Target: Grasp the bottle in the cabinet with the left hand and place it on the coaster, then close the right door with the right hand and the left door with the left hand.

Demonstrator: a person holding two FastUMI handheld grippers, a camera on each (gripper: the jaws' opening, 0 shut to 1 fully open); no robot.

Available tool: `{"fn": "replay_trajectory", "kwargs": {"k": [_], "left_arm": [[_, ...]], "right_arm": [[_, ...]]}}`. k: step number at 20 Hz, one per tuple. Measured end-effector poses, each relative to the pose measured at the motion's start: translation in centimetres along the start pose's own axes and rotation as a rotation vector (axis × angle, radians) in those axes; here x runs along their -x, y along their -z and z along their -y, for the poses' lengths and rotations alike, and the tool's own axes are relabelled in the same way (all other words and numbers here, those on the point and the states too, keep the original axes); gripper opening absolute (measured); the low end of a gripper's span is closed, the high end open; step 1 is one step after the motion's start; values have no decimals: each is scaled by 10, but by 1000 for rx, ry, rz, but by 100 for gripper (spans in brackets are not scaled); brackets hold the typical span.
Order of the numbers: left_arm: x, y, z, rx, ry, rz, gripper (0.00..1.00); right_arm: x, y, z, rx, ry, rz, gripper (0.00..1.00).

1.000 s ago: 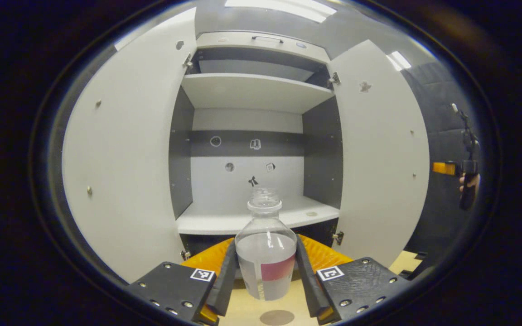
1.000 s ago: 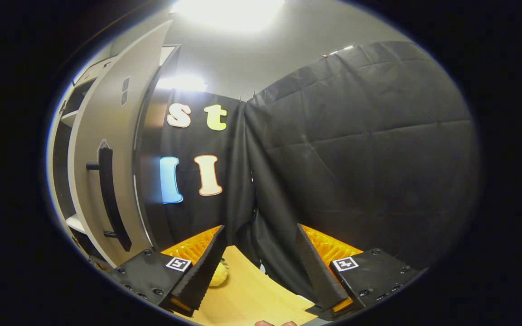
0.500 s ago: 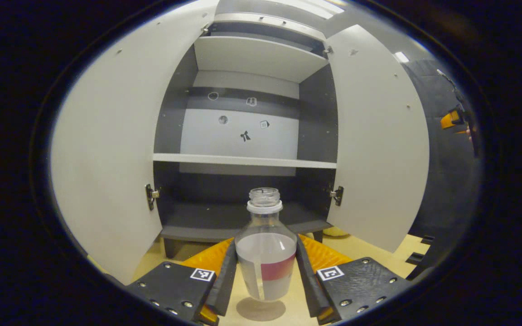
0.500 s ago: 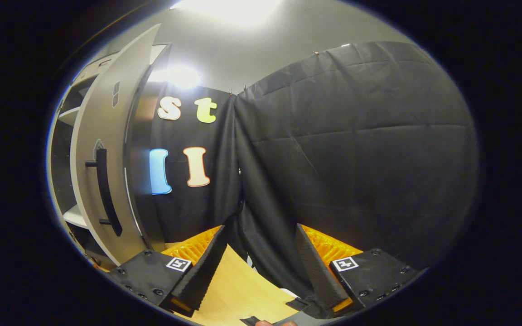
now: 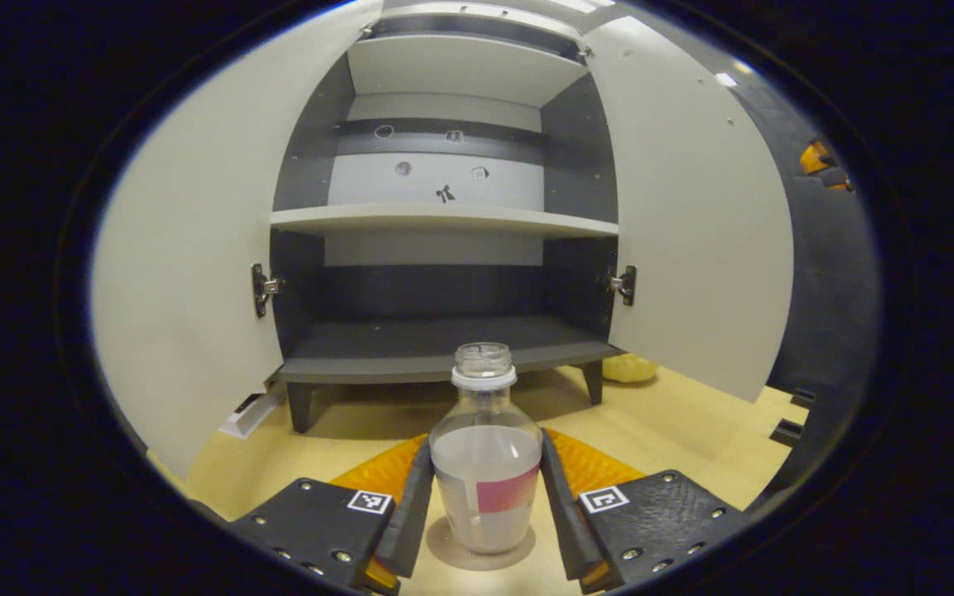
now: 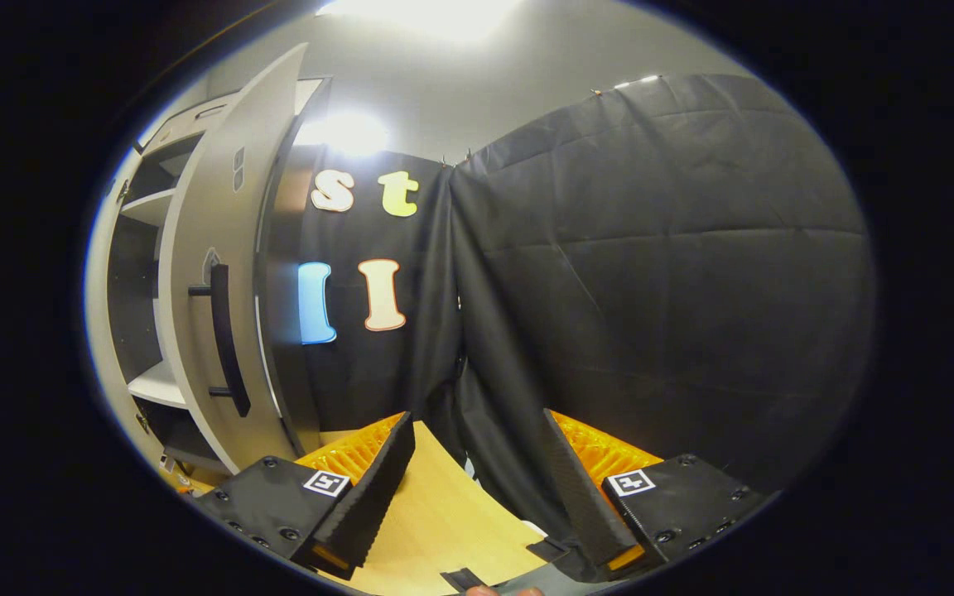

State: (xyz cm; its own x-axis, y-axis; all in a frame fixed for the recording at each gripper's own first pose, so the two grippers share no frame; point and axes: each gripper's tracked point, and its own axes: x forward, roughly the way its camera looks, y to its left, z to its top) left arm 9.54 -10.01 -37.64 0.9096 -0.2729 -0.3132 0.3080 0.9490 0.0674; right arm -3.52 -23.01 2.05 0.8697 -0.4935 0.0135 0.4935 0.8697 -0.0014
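clear plastic bottle (image 5: pixel 485 463) sitting upright on round coaster (image 5: pixel 480 553), left gripper (image 5: pixel 484 495) pinching it from both sides. cabinet (image 5: pixel 444 223) standing beyond, both doors open. right gripper (image 6: pixel 477 480) hanging wide, gripping nothing, beside right door (image 6: pixel 224 273) and its handle (image 6: pixel 227 339).

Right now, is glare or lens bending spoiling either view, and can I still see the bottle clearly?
Left gripper view: the bottle is sharp between the left hand-held gripper's fingers, with small highlights on the glass; both cabinet doors bow outward from the fisheye. Right gripper view: a ceiling light blows out white at the top and glare washes the wall behind the door.
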Motion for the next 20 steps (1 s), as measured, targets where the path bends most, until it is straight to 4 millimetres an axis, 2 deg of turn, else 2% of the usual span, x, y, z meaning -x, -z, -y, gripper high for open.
{"fn": "replay_trajectory", "kwargs": {"k": [1,3,5,6,7,8,9,11,12,13,14,17,20], "left_arm": [[0,4,1,-2,-2,-6,75],[2,7,1,-9,-9,-9,75],[1,8,3,-14,-13,-11,62],[0,9,2,-17,-18,-19,70],[-1,8,3,-20,-22,-23,65],[-2,10,4,-23,-20,-31,70],[-1,10,6,-31,-26,-38,82],[4,4,12,-61,-23,-41,90],[11,-3,14,-67,-4,-36,91],[21,-10,17,-74,14,-25,98],[31,-15,22,-81,27,-8,91],[66,-36,23,-70,-23,14,90],[118,-51,27,-33,-67,10,91]], "right_arm": [[2,2,2,-9,1,-9,96],[6,7,3,-32,-6,-24,97],[9,8,6,-34,-2,-24,96],[11,10,8,-34,2,-26,96],[14,11,10,-38,5,-27,96],[16,12,10,-44,7,-28,96],[17,13,11,-50,10,-29,96],[17,16,11,-56,13,-29,96],[17,18,10,-55,15,-32,96],[17,20,8,-54,14,-32,96],[19,21,6,-54,11,-31,96],[21,22,-11,-69,-22,-27,96],[20,17,-33,-85,-69,-19,97]]}}
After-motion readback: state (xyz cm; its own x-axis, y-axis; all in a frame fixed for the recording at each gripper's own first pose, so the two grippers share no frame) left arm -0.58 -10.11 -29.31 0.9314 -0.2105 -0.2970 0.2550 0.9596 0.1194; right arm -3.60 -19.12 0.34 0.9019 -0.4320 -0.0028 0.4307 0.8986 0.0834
